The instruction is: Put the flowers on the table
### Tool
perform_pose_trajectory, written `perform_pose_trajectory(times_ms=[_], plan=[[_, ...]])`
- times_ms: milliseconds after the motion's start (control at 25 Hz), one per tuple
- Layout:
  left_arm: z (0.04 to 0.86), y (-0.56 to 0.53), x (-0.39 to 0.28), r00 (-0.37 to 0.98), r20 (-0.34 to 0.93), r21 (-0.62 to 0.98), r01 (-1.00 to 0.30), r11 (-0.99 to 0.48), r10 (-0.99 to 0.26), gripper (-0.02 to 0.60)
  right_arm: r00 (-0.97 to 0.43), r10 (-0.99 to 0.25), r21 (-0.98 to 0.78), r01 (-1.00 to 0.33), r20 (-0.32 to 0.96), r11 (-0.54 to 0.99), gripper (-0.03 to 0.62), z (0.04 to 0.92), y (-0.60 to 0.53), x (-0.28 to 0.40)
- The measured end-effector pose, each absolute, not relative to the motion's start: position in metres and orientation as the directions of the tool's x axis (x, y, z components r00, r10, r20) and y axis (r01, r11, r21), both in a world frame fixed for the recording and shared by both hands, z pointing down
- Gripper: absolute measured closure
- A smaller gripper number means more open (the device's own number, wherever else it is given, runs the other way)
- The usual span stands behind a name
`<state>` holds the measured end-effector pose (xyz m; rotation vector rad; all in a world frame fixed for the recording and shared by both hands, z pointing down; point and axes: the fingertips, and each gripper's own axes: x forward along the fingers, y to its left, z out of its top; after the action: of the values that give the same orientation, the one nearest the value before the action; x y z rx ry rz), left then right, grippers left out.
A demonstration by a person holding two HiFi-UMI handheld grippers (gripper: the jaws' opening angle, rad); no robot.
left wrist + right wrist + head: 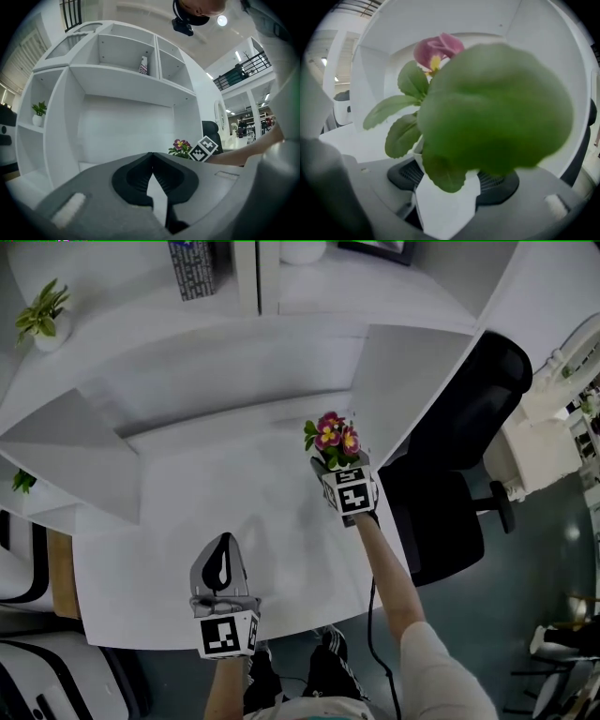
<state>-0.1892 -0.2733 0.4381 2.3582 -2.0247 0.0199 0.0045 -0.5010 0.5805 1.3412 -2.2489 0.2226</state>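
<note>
White shelving point(117, 79) rises at the back of the table point(234, 521), and a black chair point(459, 427) stands just off the table's right edge. The flowers point(333, 439) are near that right edge, towards the back. Their white pot point(443, 206) is clamped between the wide-set jaws of the right gripper point(341, 468). The left gripper point(223, 554) hangs over the table's front edge with its jaws together and nothing between them.

The step in hand looks like the set-down. It calls for the pot to be level and lowered straight until its base rests fully on the table, well in from the right edge. The jaws should part only after that, and the gripper should then back away low so the leaves are not dragged.

The head view gives the pot's place on the table but hides its base, so I cannot tell whether it touches yet. The right gripper view shows the grip itself, with the pads on both sides of the pot, though one big blurred leaf point(497, 108) blocks most of what lies ahead. The left gripper view alone shows the blooms from the side, low against the table, and a small potted plant point(39, 112) on a shelf at the table's left.
</note>
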Motion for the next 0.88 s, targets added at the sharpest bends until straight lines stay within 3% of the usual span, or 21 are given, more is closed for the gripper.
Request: perform_pose_trajectory(times_ms=[240, 520, 880], plan=[[0.474, -0.265, -0.211, 0.116, 0.108, -0.044, -0.992, -0.121, -0.987, 0.58, -0.299, -0.783, 0.129, -0.893, 0.545, 0.431, 0.267, 0.626, -0.568, 0.016], [0.493, -0.265, -0.233, 0.052, 0.151, 0.002, -0.999, -0.052, -0.987, 0.58, -0.267, -0.777, 0.138, -0.901, 0.571, 0.411, 0.267, 0.644, -0.597, 0.02], [0.508, -0.269, -0.215, 0.097, 0.185, -0.036, -0.994, -0.105, -0.978, 0.58, -0.251, -0.757, 0.109, -0.914, 0.604, 0.39, 0.267, 0.66, -0.604, 0.035]])
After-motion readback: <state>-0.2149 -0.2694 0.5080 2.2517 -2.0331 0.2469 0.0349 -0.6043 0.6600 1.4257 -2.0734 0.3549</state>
